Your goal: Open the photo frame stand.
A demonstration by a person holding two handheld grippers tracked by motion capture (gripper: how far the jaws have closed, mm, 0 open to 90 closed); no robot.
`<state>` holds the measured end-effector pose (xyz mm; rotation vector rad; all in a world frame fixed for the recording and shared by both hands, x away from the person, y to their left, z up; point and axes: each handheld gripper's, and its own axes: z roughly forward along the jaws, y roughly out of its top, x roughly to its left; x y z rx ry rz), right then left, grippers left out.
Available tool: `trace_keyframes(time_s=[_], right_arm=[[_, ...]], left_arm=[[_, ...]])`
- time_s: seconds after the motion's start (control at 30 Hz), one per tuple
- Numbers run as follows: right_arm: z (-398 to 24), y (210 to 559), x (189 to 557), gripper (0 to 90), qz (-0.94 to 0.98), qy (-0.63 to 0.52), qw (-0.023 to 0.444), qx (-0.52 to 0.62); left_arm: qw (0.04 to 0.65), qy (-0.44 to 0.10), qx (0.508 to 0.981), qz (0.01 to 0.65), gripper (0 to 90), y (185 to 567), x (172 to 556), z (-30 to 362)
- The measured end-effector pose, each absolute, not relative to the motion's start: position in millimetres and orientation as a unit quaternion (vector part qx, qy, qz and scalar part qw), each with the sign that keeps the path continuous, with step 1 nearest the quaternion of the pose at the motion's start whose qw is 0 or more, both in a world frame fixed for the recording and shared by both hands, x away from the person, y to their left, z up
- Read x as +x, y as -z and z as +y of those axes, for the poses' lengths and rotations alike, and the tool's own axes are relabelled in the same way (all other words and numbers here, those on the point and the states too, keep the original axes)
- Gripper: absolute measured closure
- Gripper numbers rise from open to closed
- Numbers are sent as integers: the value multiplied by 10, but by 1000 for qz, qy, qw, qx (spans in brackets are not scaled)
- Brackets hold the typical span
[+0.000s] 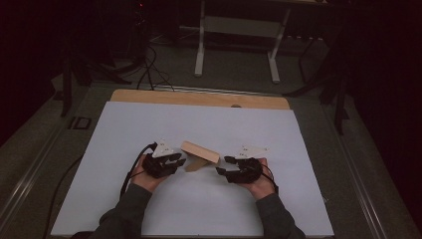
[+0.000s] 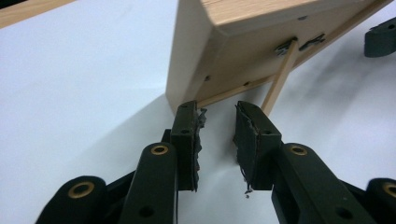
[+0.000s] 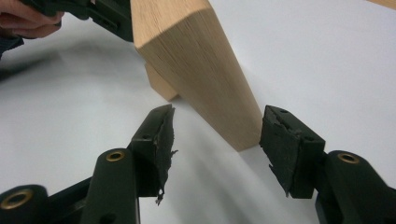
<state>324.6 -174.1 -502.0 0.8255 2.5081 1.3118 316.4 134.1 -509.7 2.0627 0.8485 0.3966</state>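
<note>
Two hands come in from the near edge of the bench (image 1: 149, 124), each holding a tool, with a wooden frame (image 1: 200, 155) between them. The left tool (image 1: 177, 163) lies a little left of the bench's middle, and in the left gripper view (image 2: 217, 135) its jaws stand partly apart with bare white surface between the pads; the left jaw's tip sits at the frame's near bottom corner (image 2: 187, 88), and I cannot tell whether it touches. A thin wooden prop (image 2: 280, 77) slants from the frame's back down to the bench just beyond the right jaw. The right tool (image 1: 225, 166) lies a little right of the middle, its jaws standing wide. In the right gripper view (image 3: 217, 126) the frame's near end (image 3: 205, 74) stands between the two pads, clear of the left one and just beside the right one, gripped by neither. The frame stands tilted near the bench's middle. Beyond it, a bare wooden strip (image 1: 199, 97) runs along the bench's far edge.
</note>
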Motion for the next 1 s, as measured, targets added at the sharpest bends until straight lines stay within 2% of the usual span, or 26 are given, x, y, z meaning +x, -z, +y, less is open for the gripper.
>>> trace_keyframes(time_s=[0.57,0.7,0.93,1.0], right_arm=[[-1929,5032,3294,484,838,-444,102,299],[-1960,5024,3319,522,833,-448,111,305],[-1992,5015,3357,653,818,-456,132,324],[-1990,5015,3361,665,816,-458,135,326]], left_arm=[[435,-169,807,363,687,5127,3182,1435],[440,-169,805,361,687,5126,3177,1411],[445,-158,808,354,696,5128,3188,1380],[445,-156,808,354,697,5130,3198,1373]])
